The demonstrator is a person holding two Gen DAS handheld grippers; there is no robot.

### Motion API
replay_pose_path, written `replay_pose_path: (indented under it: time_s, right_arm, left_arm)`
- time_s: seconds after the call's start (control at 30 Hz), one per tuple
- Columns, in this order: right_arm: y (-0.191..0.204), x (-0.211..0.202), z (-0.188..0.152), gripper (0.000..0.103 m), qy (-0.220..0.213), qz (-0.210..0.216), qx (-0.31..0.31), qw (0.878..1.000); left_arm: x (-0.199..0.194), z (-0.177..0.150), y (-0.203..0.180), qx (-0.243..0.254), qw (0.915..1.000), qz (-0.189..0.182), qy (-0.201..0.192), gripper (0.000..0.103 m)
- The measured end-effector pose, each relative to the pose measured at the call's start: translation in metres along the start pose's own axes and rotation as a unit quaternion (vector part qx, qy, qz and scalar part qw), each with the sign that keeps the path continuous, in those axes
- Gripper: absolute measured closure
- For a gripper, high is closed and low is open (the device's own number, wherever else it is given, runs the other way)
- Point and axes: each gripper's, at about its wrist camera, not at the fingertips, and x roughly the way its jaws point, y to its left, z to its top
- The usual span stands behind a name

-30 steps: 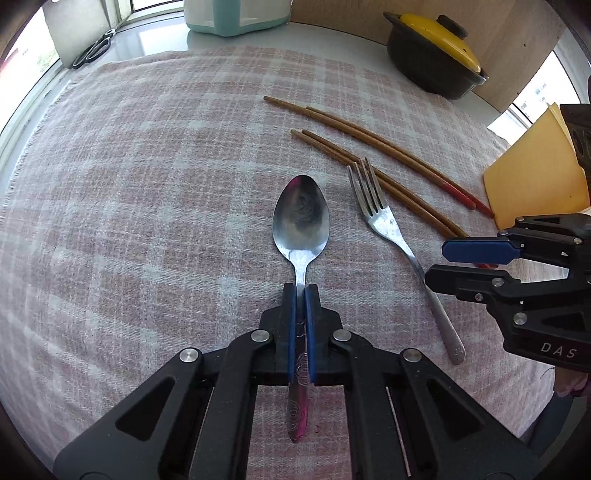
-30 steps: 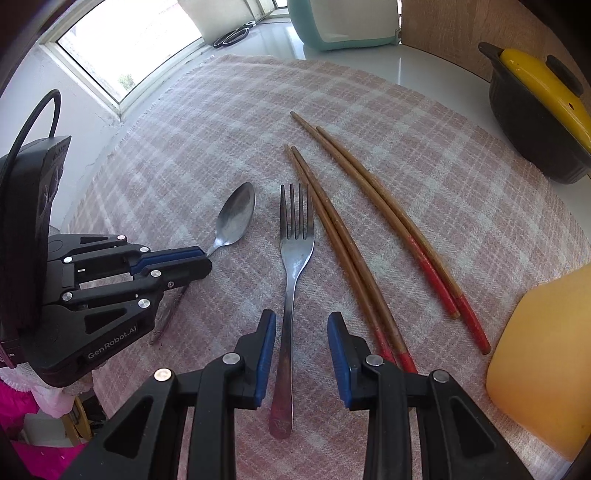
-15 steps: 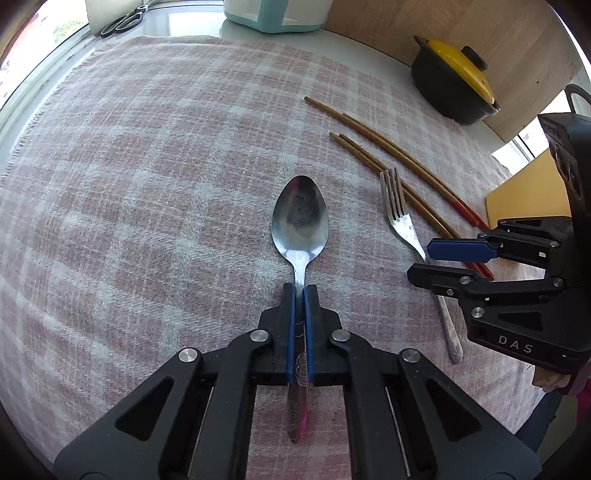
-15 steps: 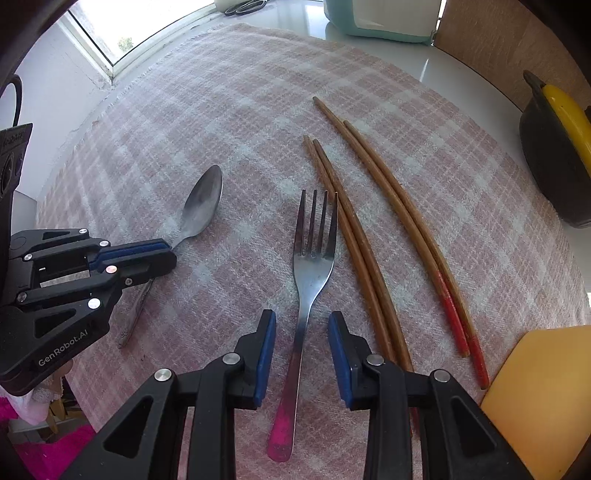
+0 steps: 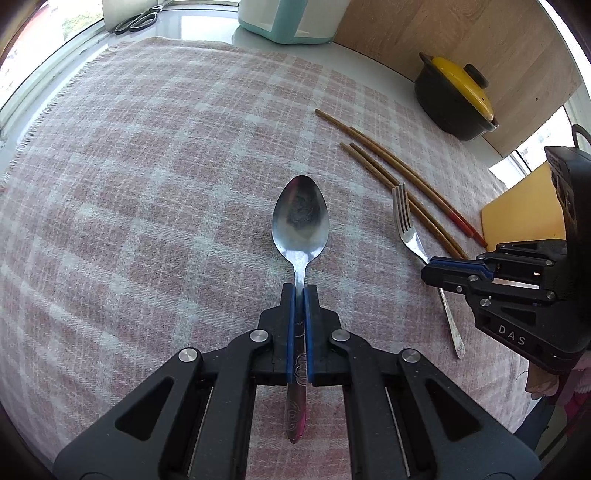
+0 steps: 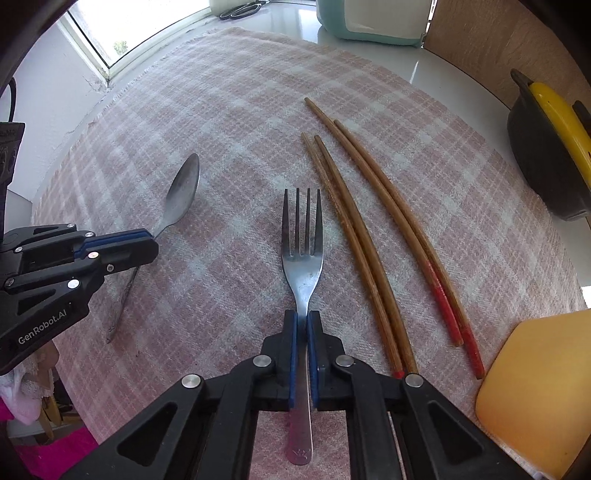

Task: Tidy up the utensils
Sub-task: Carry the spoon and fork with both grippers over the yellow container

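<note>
Utensils on checked cloth (image 5: 147, 184), both claws gripping

Left claw (image 5: 299, 291) clamps spoon (image 5: 300, 218) handle; right claw (image 6: 302, 317), just closed, clamps fork (image 6: 301, 254) handle. Four chopsticks (image 6: 369, 236) lie right of fork.

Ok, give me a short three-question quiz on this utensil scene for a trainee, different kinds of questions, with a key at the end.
1. True or false: the left hand-held gripper is shut on the spoon.
2. Multiple choice: what does the right hand-held gripper clamp? A) a chopstick B) the fork C) the scissors
3. Fill in: there are ___ chopsticks on the checked cloth.

Key: 1 true, it grips the spoon's handle. 2 B, the jaws have just closed on the fork's handle. 3 four, in two pairs beside the fork.
</note>
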Motion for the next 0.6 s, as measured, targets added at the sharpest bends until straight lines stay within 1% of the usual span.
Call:
replay_pose_path:
  time_s: [0.23,0.43,0.6]
  right_arm:
    - [-0.015,-0.034,-0.023,0.1,-0.064,0.018,0.048,0.997]
    - [-0.022,-0.08,-0.043,0.1,-0.123,0.017,0.077,0.989]
    - [-0.023,-0.118,-0.051,0.1,-0.169,0.01,0.094,0.981]
  left_arm:
    - [-0.022,0.001,0.0,-0.006,0.9997,-0.013,-0.021,0.1]
    - [-0.048,0.009,-0.021,0.001,0.9981,-0.035,-0.051,0.1]
    - [-0.073,0.023,-0.051,0.02,0.9946,-0.057,-0.084,0.1]
